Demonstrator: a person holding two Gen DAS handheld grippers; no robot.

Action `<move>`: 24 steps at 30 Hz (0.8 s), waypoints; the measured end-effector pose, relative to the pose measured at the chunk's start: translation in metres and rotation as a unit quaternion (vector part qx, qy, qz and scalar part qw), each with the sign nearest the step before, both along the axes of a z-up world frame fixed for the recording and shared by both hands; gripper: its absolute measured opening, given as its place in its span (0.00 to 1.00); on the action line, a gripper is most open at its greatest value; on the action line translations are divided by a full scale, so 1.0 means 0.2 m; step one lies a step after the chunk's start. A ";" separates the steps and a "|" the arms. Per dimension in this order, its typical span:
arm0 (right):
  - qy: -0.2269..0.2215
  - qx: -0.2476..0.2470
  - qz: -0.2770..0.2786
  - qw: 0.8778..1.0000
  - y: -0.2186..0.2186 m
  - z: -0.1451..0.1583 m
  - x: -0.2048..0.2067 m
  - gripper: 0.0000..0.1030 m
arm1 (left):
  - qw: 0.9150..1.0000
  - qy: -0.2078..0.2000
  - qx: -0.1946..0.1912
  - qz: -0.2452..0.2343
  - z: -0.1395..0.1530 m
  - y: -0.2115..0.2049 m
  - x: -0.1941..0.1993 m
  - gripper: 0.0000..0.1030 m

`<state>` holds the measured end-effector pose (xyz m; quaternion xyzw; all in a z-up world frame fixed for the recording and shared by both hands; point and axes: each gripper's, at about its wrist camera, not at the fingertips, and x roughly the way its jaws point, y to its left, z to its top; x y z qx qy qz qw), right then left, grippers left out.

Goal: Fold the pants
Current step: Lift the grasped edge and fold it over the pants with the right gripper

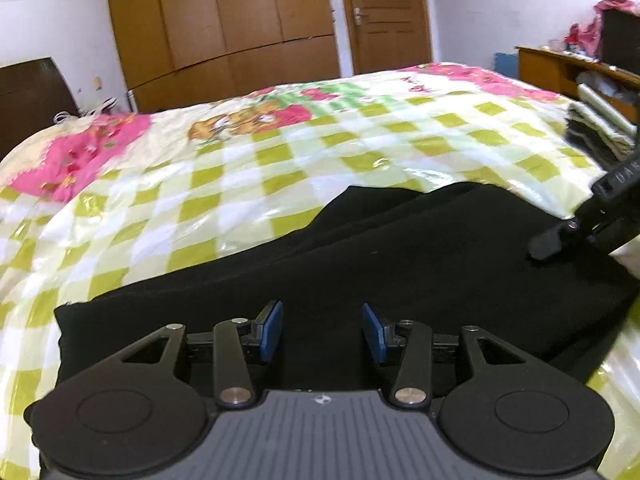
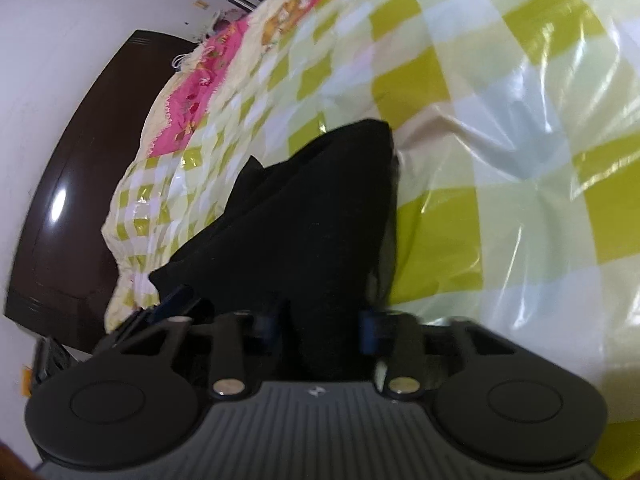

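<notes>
The left gripper (image 1: 322, 332) is nearest in the left wrist view. Its blue fingers (image 1: 270, 332) stand apart and nothing is between them, so it is released. It hovers low over the black pants (image 1: 400, 272), close to their near edge.

In the right wrist view, the right gripper (image 2: 320, 330) has black cloth running between its blue fingers (image 2: 365, 330). Whether the fingers press on the cloth cannot be told, because the picture is blurred there and the gap looks still wide. From the left wrist view, this gripper (image 1: 548, 246) touches the right end of the pants.

The pants lie along the near edge of the bed (image 1: 280, 168), on a checked green and white cover (image 2: 500, 200) with a shiny plastic surface. They look already doubled, one leg over the other. Their left end reaches toward the near left corner of the bed.

The step in hand seems to be taking both ends for the next fold. To do it well, the left gripper should come down on the near edge and take all layers together, not only the top one. The right gripper should close fully before any lift. Both ends should then rise evenly, so the cloth does not twist. The smooth cover may let the pants slide, so a slow pull is safer.
</notes>
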<state>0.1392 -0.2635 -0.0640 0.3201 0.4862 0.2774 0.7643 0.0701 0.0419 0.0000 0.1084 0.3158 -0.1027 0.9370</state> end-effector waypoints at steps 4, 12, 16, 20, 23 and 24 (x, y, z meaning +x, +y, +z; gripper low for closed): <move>0.011 0.039 -0.022 0.999 -0.06 -0.01 -0.01 0.15 | 1.000 0.027 0.007 0.007 -0.10 -0.03 0.02 0.53; 0.000 0.035 -0.057 0.998 -0.26 0.11 -0.18 0.14 | 0.997 0.029 0.001 -0.077 -0.05 -0.28 -0.12 0.51; -0.009 -0.002 -0.076 0.997 -0.36 0.18 -0.23 0.14 | 0.997 -0.011 -0.020 -0.080 0.06 -0.30 -0.07 0.52; -0.002 -0.017 -0.086 0.996 -0.37 0.20 -0.24 0.14 | 0.997 -0.049 0.009 -0.063 0.02 -0.35 0.05 0.52; 0.000 -0.015 -0.092 0.996 -0.37 0.21 -0.24 0.14 | 0.997 -0.020 0.054 -0.060 -0.12 -0.38 0.12 0.54; -0.003 -0.020 -0.092 0.996 -0.35 0.21 -0.23 0.14 | 0.996 -0.026 0.057 -0.060 -0.13 -0.39 0.11 0.54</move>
